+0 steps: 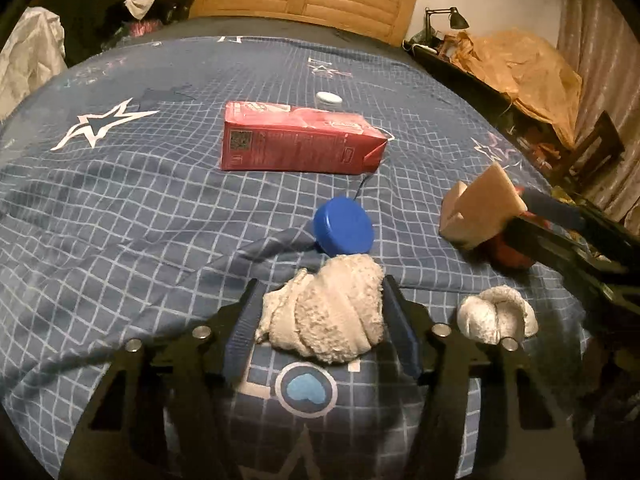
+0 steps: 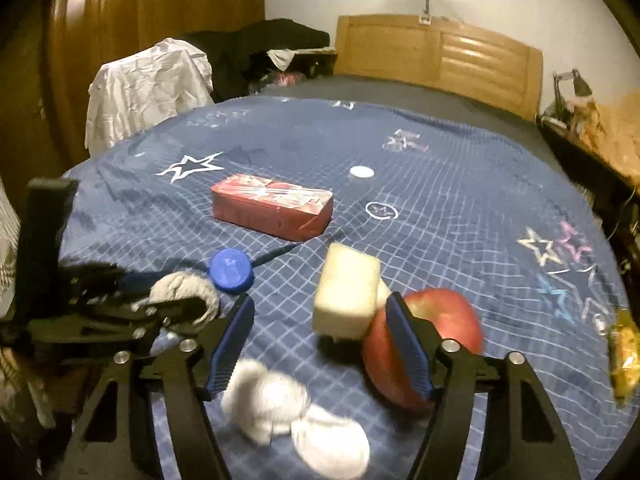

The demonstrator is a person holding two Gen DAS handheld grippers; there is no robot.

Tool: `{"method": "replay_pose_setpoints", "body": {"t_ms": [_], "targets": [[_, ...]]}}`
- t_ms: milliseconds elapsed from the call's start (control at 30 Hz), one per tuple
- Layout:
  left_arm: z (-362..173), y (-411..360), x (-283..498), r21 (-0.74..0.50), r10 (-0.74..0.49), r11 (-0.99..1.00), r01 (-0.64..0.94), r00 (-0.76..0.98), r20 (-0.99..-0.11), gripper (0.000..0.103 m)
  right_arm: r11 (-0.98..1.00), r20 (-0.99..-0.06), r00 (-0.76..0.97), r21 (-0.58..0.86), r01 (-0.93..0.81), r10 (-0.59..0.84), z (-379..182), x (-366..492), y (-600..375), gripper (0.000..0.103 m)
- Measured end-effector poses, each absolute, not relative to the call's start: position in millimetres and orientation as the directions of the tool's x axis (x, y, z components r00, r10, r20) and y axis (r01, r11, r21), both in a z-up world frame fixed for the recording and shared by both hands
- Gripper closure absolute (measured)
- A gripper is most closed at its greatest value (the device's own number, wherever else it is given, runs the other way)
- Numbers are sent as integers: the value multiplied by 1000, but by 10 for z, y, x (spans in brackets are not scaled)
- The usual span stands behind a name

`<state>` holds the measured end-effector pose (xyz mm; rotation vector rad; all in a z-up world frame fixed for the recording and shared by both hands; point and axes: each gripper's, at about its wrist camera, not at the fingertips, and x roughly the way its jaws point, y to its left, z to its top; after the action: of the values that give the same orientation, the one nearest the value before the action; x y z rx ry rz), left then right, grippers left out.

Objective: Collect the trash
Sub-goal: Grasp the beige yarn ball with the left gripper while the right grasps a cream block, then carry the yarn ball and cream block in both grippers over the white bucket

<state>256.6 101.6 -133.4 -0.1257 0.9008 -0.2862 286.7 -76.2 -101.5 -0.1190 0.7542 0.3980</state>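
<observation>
My left gripper (image 1: 320,312) is clamped on a crumpled tissue wad (image 1: 324,312); my right gripper (image 2: 320,320) sits wide open, near the sponge (image 2: 346,292).

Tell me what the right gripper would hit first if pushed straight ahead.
Probably the pale sponge block, which stands just ahead between the open right gripper's fingers; the apple sits outside the right finger. Depth is uncertain.

Two crumpled tissue wads: one (image 1: 324,308) near centre, one (image 1: 496,314) near right. One red carton (image 1: 300,140) farther off. Two caps: one blue (image 1: 343,226), one white (image 1: 328,98) far behind. One sponge (image 1: 480,210) right. One apple (image 2: 440,320). One yellow wrapper (image 2: 624,360) far right.
</observation>
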Motion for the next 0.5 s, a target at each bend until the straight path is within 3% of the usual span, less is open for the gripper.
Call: {"method": "replay_pose_setpoints", "body": {"t_ms": [33, 67, 233, 333, 500], "targets": [[-1337, 1002, 2562, -219, -291, 957, 192, 590, -753, 51, 921, -694, 656, 29, -388, 298, -1055, 2926, -756, 60], [-1340, 992, 2557, -215, -288, 957, 193, 592, -752, 53, 923, -689, 661, 29, -385, 297, -1046, 2935, -750, 69], [-1352, 1015, 2554, -238, -303, 953, 187, 595, -745, 58, 912, -638, 684, 75, -403, 355, -744, 2636, -949, 72], [-1345, 1017, 2523, -226, -294, 956, 188, 601, -743, 60, 904, -607, 680, 174, -392, 412, -474, 2224, -1272, 72], [-1319, 1013, 2436, -207, -281, 960, 190, 620, -733, 63, 918, -626, 674, 222, -328, 392, -358, 1549, -1794, 71]]}}
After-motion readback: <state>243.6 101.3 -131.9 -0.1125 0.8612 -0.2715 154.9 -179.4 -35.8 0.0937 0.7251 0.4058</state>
